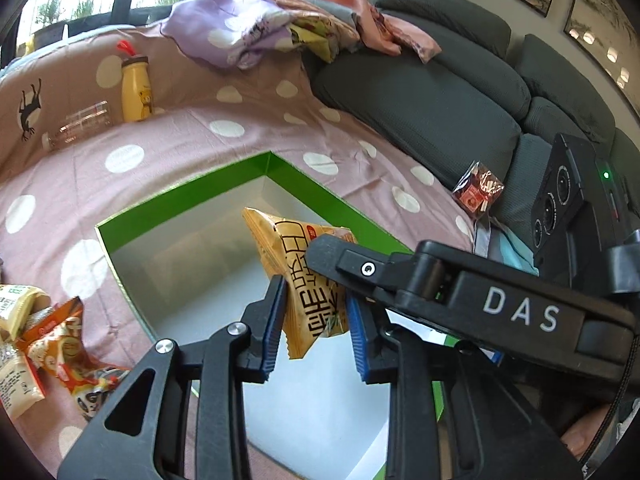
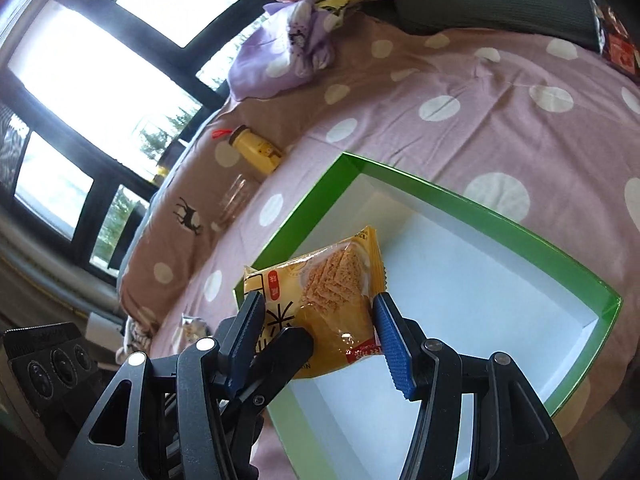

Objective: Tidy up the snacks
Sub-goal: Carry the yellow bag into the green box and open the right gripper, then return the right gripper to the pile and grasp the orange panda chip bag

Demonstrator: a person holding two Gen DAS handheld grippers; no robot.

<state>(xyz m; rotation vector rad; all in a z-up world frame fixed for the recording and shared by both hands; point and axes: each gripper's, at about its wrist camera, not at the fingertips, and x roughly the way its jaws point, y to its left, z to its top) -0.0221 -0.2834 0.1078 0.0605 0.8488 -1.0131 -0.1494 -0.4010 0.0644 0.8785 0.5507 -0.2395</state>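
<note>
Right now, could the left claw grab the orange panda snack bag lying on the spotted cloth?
Probably not yet. The left claw is shut on the yellow snack packet over the green box. The panda bag lies uncovered beside the box, so only that full grip stops it.

The snack packet is glossy, crinkled plastic film. The box looks like smooth card, shiny green on the rim and matt white inside. The bedsheet is soft matt cloth. The fingers carry ribbed blue pads on matt black plastic.
</note>
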